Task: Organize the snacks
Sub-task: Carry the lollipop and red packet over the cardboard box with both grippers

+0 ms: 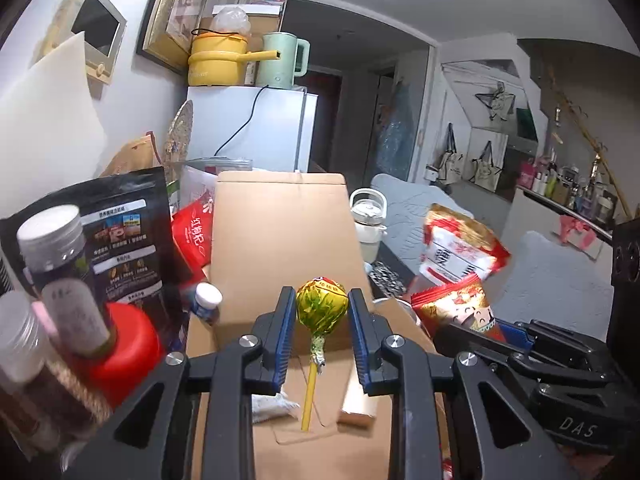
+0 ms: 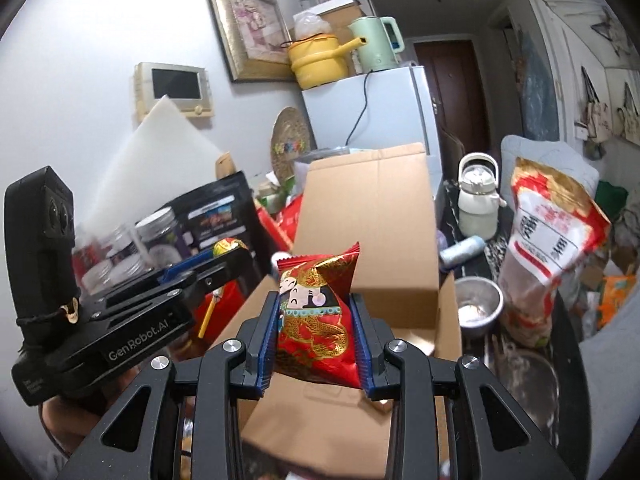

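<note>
In my left gripper (image 1: 322,312) I clamp one round lollipop in green-gold foil on a yellow stick (image 1: 321,303); my right gripper (image 2: 316,334) pinches one red foil snack packet printed with a gold dragon (image 2: 316,320). Both hang over the one open brown cardboard box (image 1: 280,232). I'd carry each well inside the walls, lower it, then let go, left first so the tools don't collide. Far right leans one big red-and-white bag (image 2: 552,248); the blurred jars at left I can't count reliably.
</note>
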Motion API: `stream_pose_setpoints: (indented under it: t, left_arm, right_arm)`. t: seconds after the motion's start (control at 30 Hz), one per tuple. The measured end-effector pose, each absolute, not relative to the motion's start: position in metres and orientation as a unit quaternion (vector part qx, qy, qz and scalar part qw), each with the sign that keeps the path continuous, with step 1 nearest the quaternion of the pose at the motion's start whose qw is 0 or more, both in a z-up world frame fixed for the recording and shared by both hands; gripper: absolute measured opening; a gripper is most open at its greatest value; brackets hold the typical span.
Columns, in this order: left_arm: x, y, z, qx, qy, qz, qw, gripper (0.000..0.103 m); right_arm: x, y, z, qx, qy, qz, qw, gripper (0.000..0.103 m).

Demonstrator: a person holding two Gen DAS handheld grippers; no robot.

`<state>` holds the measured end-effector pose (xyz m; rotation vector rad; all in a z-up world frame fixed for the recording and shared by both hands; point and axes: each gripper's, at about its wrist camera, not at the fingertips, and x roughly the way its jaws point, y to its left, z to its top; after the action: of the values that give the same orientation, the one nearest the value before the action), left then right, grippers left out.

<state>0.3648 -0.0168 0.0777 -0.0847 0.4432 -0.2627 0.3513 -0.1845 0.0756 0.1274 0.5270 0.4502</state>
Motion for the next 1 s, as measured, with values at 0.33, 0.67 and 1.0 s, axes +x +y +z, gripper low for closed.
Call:
stream_pose_setpoints:
  t: [0.33, 0.67, 1.0]
  left_arm:
    - [0.412, -0.013, 0.043, -0.023, 0.279, -0.094, 0.956, 0.026]
    - [0.444, -0.024, 0.004, 0.002, 0.339, -0.069, 0.938, 0.026]
    - [0.468, -0.018, -0.018, -0.003, 0.396, -0.051, 0.917, 0.026]
  right_arm:
    - [0.405, -0.173, 0.048, 0.055, 0.295, 0.215, 0.929, 0.033]
    - [0.429, -0.166, 0.018, 0.043, 0.348, 0.21, 0.913, 0.033]
    - [0.443, -0.163, 0.0, 0.039, 0.39, 0.194, 0.899, 0.046]
